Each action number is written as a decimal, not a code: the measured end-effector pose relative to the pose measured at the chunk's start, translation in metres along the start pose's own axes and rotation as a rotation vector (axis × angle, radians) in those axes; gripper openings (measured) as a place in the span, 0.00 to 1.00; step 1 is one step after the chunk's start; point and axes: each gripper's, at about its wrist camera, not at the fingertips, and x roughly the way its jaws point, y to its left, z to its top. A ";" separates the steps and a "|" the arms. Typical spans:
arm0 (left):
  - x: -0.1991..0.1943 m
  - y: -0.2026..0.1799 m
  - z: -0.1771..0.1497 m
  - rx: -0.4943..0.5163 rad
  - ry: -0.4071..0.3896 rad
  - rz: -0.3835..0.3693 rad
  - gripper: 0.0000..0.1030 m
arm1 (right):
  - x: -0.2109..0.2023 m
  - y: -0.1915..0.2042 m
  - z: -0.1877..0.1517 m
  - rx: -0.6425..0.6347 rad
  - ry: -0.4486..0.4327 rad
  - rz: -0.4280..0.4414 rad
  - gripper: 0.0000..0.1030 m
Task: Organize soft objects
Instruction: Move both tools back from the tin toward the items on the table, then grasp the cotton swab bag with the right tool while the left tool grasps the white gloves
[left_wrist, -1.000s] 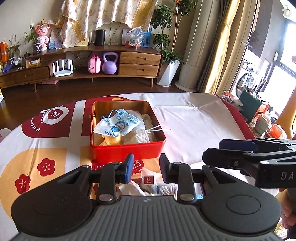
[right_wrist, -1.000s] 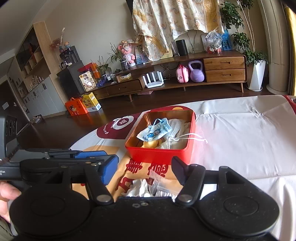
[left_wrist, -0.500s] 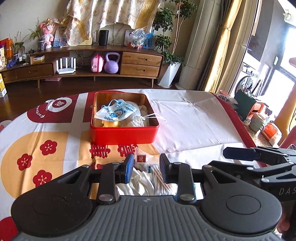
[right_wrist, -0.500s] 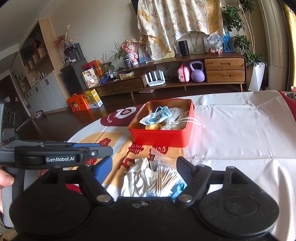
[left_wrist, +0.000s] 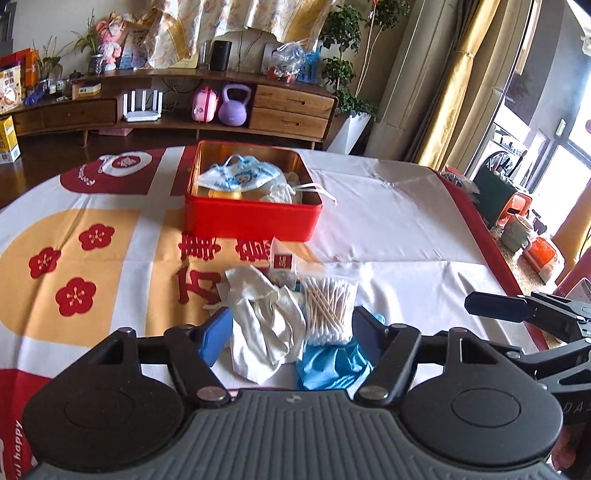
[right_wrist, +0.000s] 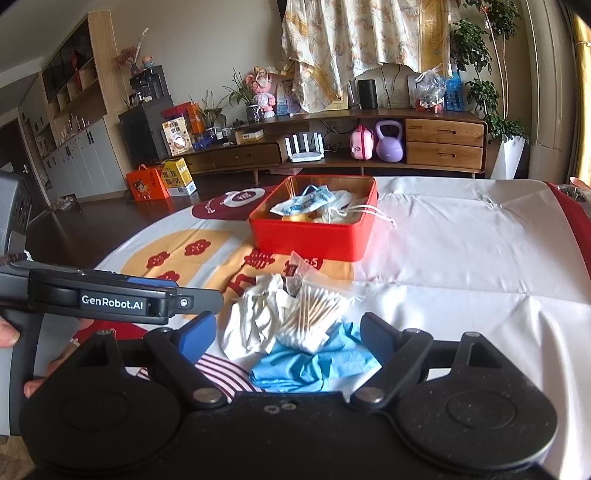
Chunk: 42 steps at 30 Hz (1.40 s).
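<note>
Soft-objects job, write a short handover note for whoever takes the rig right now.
Left claw: jaws opening, nothing gripped; the pile lies ahead between its fingers.
Right claw: jaws opening, also empty, aimed at the same pile.
Red tin: already holds a printed face mask and a white drawstring pouch.
Still on the tablecloth, in front of the tin: white cloth, bag of cotton swabs, blue glove, small sachet.
Left to do: move these into the tin, probably the cloth or glove first.
</note>
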 end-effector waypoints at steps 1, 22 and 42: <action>0.002 0.001 -0.003 -0.005 0.008 -0.004 0.69 | 0.000 0.000 -0.003 0.000 0.003 0.000 0.82; 0.061 0.018 -0.024 -0.013 0.028 0.087 0.99 | 0.043 -0.032 -0.007 0.133 0.069 -0.028 0.90; 0.105 0.033 -0.019 0.003 0.035 0.068 0.99 | 0.117 -0.042 0.003 0.233 0.173 -0.025 0.60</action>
